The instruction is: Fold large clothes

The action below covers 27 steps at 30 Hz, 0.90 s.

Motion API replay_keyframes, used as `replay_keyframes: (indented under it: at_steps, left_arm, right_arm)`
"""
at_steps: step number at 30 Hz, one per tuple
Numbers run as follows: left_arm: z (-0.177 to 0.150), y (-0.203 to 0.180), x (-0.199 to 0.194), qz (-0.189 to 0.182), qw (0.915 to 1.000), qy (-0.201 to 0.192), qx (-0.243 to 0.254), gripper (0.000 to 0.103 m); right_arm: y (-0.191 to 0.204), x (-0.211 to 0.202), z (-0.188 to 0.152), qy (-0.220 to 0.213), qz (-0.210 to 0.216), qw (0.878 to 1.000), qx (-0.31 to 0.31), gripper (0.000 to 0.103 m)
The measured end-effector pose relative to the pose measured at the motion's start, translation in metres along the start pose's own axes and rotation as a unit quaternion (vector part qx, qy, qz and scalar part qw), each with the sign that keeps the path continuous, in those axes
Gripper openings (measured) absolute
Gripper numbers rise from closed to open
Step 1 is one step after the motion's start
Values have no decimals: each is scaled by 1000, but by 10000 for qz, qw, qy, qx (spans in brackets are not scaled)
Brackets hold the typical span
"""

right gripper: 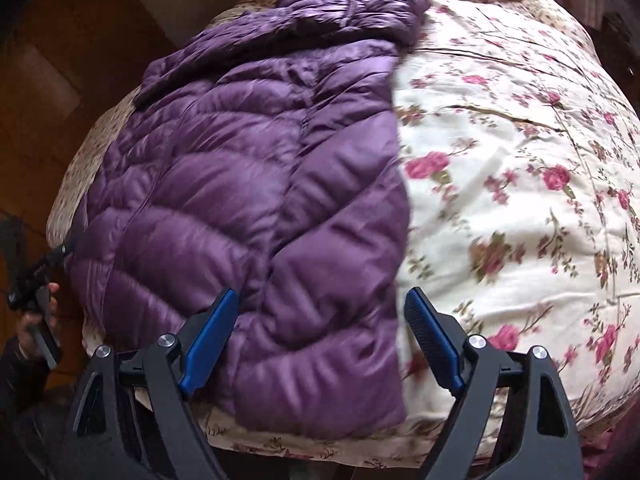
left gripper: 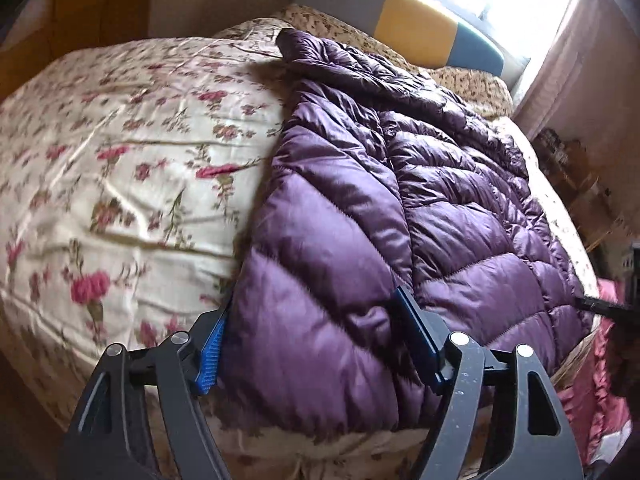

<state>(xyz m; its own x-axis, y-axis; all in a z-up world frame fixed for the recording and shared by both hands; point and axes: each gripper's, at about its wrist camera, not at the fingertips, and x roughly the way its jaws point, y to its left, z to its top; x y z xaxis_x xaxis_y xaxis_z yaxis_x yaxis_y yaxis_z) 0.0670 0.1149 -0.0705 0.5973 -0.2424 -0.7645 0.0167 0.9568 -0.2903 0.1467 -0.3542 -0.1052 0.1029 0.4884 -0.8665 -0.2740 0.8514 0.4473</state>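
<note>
Both tongs stand released. Left gripper (left gripper: 316, 340) straddles the near hem of the purple jacket (left gripper: 400, 200) at bottom centre of its view, blue pads clear of the cloth. Right gripper (right gripper: 320, 340) does the same at bottom centre of its view, over the jacket's (right gripper: 248, 184) right corner. It lies folded lengthwise on a floral quilt (right gripper: 520, 160), collar toward the top. At lower left of the right view a hand (right gripper: 34, 328) grips a black handle.
</note>
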Motion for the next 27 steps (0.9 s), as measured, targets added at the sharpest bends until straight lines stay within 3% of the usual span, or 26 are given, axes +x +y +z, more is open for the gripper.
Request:
replay_keyframes:
  at_steps: [6,9,10,11,14,27]
  left_arm:
    - [-3,-2,-5,-91,10000,24,-27,68]
    - [-3,-4,-6,-141,9999,41,57,46]
    - [-3,-4,-6,-174,9998,38,97,30]
    - [-3,-6,-7,-249,9996,37,136,21]
    - [-2,-9,-13,-313,9992,-50,252,15]
    - [35,-14,-49,-689,9961,-456,319,11]
  right_arm:
    - [10,0,-1,64,174,9995,-239,38]
    - [22,3,0,65,205,9990,-402,18]
    - [25,5,2,69,210,9988,-431,15]
    - [29,4,3,67,227,9987,-454,13]
    - [36,-2,6,15,172,9983,-555,11]
    - [57,-62,45,-882,204,9926,-808,9]
